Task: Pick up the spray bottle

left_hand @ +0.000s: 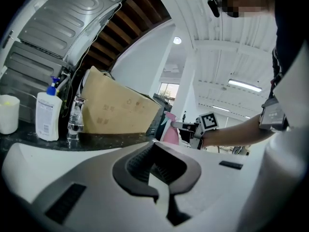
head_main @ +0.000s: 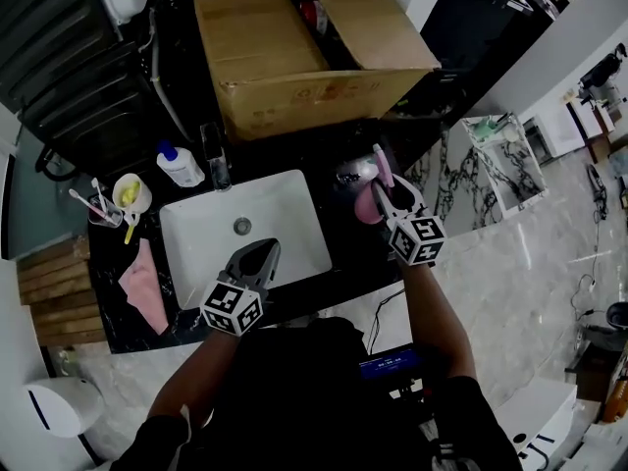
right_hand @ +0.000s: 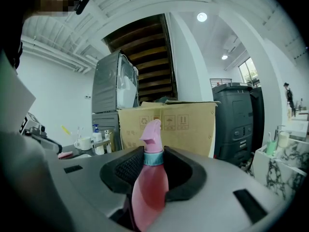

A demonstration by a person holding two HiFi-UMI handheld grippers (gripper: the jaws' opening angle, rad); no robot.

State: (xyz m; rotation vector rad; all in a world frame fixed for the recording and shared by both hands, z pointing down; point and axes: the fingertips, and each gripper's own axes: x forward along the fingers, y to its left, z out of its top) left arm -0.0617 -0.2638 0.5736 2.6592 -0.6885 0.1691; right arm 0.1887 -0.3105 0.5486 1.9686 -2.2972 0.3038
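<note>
A large cardboard box (head_main: pixel 294 47) fills the back of a dark counter (head_main: pixel 334 160), with a white sink (head_main: pixel 201 238) set in front of it. A person leaning over the sink works a two-jaw gripper in each hand. The left gripper (head_main: pixel 263 250) hangs over the front of the sink, jaws pressed together on nothing. The right gripper (head_main: pixel 392 202) is at the counter's right end, just beside the sink, its jaws pinching the pink spray bottle (right_hand: pixel 150 182) across its narrowing upper body, just below the teal collar. The nozzle stands upright above the pads. Whether the base has left the counter cannot be told. The bottle looks like thin, translucent plastic, so it is probably light and smooth and would give under a hard squeeze. The shoulder under the collar appears the safest place to hold it, since the taper there should keep it from sliding down. A white pump bottle (head_main: pixel 180 165) and a folded pink cloth (head_main: pixel 145 287) sit well apart on the sink's left.
</note>
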